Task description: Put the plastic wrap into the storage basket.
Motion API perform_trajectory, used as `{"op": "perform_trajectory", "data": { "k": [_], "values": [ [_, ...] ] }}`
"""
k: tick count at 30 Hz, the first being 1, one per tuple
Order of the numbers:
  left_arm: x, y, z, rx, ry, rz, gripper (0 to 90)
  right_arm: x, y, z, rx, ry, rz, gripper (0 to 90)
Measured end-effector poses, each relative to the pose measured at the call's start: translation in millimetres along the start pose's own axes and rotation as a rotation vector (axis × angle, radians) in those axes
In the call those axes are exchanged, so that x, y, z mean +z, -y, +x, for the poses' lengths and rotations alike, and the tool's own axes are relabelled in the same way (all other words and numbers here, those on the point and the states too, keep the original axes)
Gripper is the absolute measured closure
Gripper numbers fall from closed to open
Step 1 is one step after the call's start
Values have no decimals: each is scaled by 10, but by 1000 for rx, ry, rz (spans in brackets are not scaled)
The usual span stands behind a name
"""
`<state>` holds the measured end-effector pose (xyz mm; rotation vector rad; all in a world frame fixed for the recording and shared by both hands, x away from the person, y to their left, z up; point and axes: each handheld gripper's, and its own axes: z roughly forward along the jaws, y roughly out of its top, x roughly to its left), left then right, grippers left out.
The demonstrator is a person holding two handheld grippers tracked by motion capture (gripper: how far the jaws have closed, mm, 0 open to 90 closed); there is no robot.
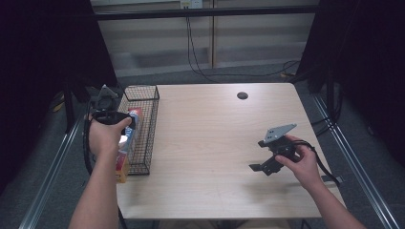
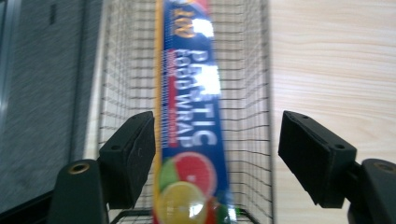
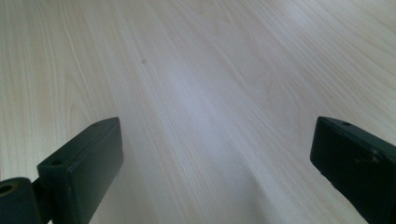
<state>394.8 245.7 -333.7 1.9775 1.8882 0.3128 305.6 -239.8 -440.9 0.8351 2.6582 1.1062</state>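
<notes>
**Food wrap box deposited in basket**

The left hand-held gripper (image 2: 217, 154) is held apart, the wrap box (image 2: 191, 116) lying released in the wire basket (image 1: 143, 129). Placement is judged done; withdrawal remains. The right hand-held gripper (image 3: 215, 158) is held apart, empty, over the table (image 1: 215, 143).

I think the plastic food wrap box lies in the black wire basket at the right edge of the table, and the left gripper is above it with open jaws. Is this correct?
Not quite: the wire basket stands at the left edge of the table, as the high view shows. The rest holds: the plastic food wrap box lies in it, and the left gripper is above it with open jaws.
</notes>
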Motion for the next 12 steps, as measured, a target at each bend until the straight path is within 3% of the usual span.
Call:
{"op": "perform_trajectory", "data": {
  "k": [12],
  "values": [
    [-54,-4,-208,103,79,-49,193,6,15,-12,2,-1,-6,25]
  ]
}}
